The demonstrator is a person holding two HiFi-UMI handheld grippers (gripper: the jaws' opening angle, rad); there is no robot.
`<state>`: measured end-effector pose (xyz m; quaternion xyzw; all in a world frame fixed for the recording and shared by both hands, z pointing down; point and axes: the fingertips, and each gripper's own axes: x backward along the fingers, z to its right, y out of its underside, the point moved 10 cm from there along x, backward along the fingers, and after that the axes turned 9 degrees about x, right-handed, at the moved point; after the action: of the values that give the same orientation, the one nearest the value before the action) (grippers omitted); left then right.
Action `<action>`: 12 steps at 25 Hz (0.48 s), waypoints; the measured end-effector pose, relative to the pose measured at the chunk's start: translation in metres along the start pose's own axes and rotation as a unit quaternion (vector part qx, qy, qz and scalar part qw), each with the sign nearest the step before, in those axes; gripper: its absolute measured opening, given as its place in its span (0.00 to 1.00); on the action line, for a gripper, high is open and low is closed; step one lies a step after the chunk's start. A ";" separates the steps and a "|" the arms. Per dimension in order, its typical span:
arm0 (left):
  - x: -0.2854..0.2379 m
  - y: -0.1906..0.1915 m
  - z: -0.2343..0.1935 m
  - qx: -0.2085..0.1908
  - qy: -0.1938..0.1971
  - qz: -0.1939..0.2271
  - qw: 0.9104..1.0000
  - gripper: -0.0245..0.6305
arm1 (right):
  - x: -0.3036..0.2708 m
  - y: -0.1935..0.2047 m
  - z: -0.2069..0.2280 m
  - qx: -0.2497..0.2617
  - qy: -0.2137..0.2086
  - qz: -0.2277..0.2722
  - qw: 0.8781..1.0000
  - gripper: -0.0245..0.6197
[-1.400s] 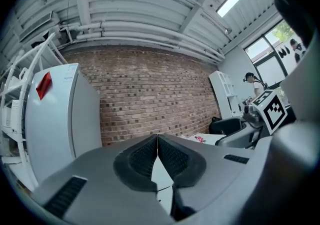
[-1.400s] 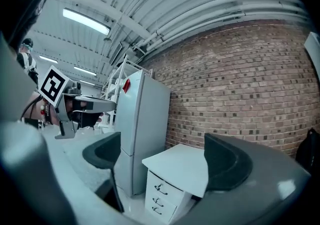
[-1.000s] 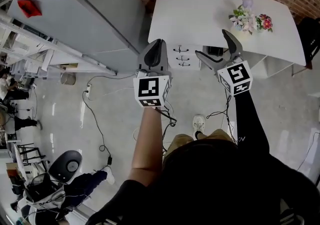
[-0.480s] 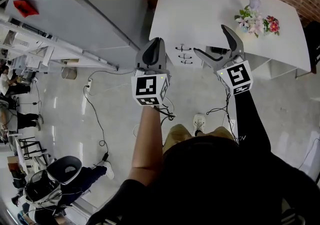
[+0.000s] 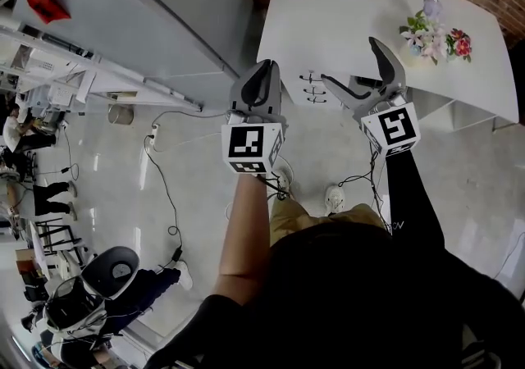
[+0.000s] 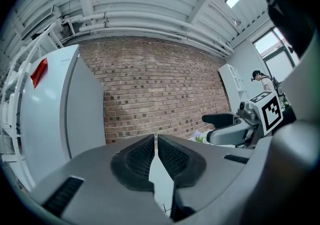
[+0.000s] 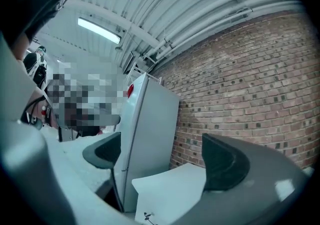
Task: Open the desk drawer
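Currently left gripper [image 5: 257, 84] jaws practically closed, empty; right gripper [image 5: 351, 64] jaws wide apart, empty; only head view shows floor cables [image 5: 164, 195].

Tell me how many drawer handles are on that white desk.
3, stacked on the front of the desk: top handle, middle handle, bottom handle. The right gripper may hide more.

Counts around the white desk

One desk [image 5: 344, 6] at upper right shows three drawer handles [image 5: 312, 90] stacked on its front and one bunch of flowers [image 5: 435, 38]. There are two grippers, the left gripper [image 5: 262, 66] and the right gripper [image 5: 349, 60], each with one marker cube [image 5: 253, 148]. One refrigerator [image 5: 139, 6] stands upper left and one office chair [image 5: 111, 271] lower left.
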<state>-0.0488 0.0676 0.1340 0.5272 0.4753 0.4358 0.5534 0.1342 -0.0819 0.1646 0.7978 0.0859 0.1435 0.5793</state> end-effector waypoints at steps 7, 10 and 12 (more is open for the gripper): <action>-0.016 -0.004 -0.047 0.003 0.031 0.012 0.999 0.05 | -0.042 0.000 -0.014 -0.001 0.026 -0.019 0.999 0.84; -0.034 -0.003 -0.075 0.002 0.061 0.012 0.998 0.05 | -0.065 0.003 -0.019 -0.001 0.053 -0.035 0.998 0.84; -0.051 -0.002 -0.092 0.006 0.085 0.012 0.996 0.05 | -0.079 0.006 -0.022 0.002 0.073 -0.049 0.996 0.84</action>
<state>-0.1483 0.0326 0.1361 0.4970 0.5170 0.4825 0.5029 0.0522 -0.0879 0.1660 0.7812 0.1668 0.1726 0.5763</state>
